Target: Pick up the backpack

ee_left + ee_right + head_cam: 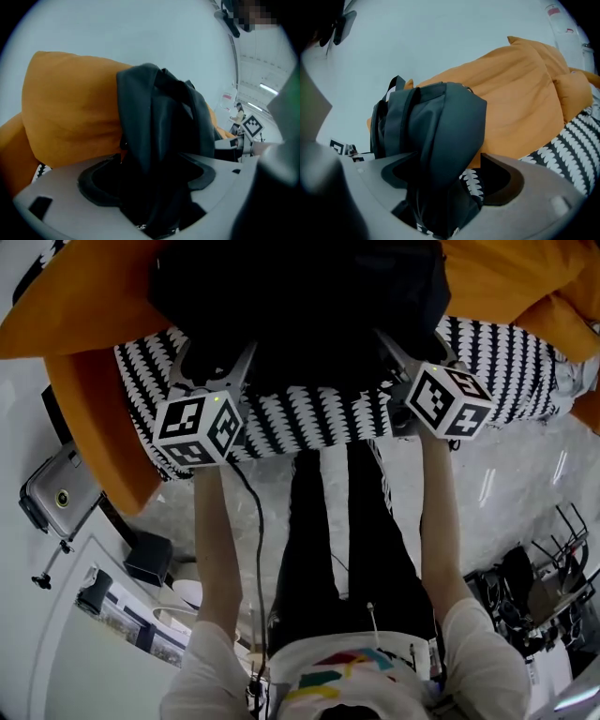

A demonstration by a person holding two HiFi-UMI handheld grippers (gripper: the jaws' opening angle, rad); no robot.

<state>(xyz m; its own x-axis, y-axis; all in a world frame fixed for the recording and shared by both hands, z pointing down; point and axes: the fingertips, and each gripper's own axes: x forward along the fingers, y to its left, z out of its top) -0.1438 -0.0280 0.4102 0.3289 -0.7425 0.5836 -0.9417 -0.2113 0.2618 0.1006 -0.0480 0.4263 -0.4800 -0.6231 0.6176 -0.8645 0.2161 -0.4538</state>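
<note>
The black backpack (300, 306) rests on a black-and-white patterned cover (319, 413) between orange cushions (75, 306). My left gripper (217, 362) is at the bag's left side, my right gripper (408, 357) at its right side. In the left gripper view the jaws (150, 180) stand wide apart. A fold of the dark backpack (159, 122) lies loosely down the gap between them. The right gripper (450, 176) is likewise open, with backpack fabric (436, 122) hanging between its pads and the patterned cover (576, 140) underneath.
Orange cushions (70, 108) (520, 103) lean behind and beside the bag. Below the cover's edge are a pale floor, the person's dark trousers (328, 540), a grey device (56, 488) at the left and a wire cart (534, 587) at the right.
</note>
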